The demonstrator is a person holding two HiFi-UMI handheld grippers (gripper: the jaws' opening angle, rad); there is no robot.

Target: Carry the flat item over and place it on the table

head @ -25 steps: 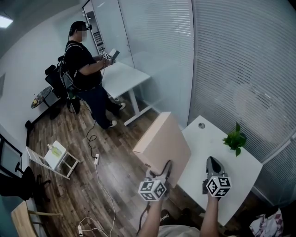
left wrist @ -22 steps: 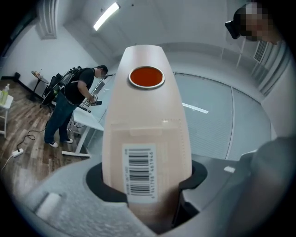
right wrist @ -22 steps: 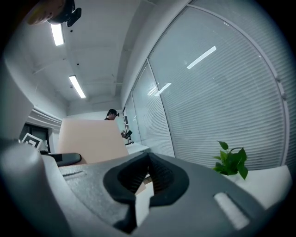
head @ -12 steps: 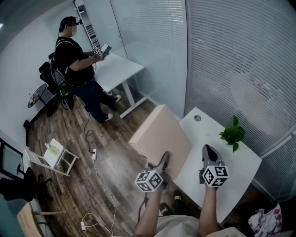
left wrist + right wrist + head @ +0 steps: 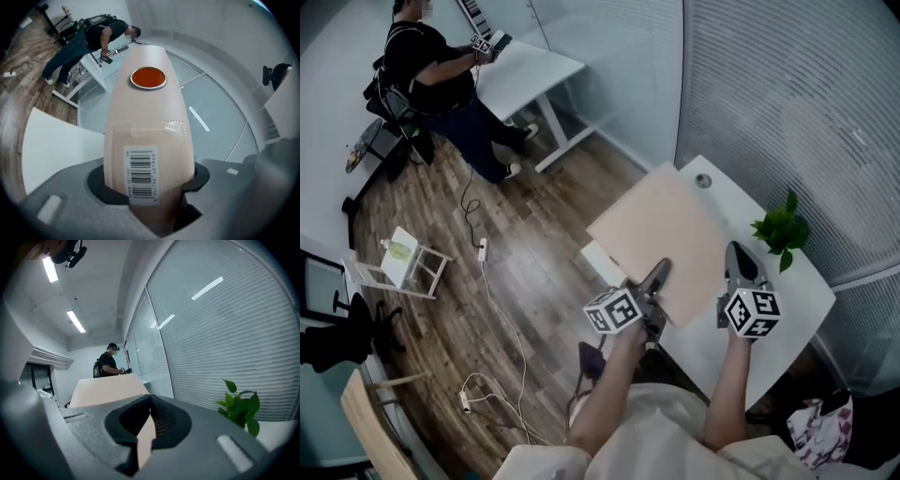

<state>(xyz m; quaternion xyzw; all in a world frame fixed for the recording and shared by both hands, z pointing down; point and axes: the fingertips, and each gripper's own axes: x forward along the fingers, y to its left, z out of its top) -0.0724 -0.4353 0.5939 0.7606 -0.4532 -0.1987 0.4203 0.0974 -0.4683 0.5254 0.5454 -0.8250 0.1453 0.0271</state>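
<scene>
White table [image 5: 802,300] beneath the flat item [image 5: 666,230]: left gripper [image 5: 659,274] clamps its near edge, right gripper [image 5: 737,253] closed and empty; best lowered level, releasing once flat.

You wear a pale cream top [image 5: 675,441], and your forearms are bare below it. The left hand-held gripper [image 5: 657,275] and the right hand-held gripper [image 5: 737,255] are dull grey with black ribbed pads [image 5: 164,425]. Each carries a white cube [image 5: 613,311] printed with black square markers.
</scene>
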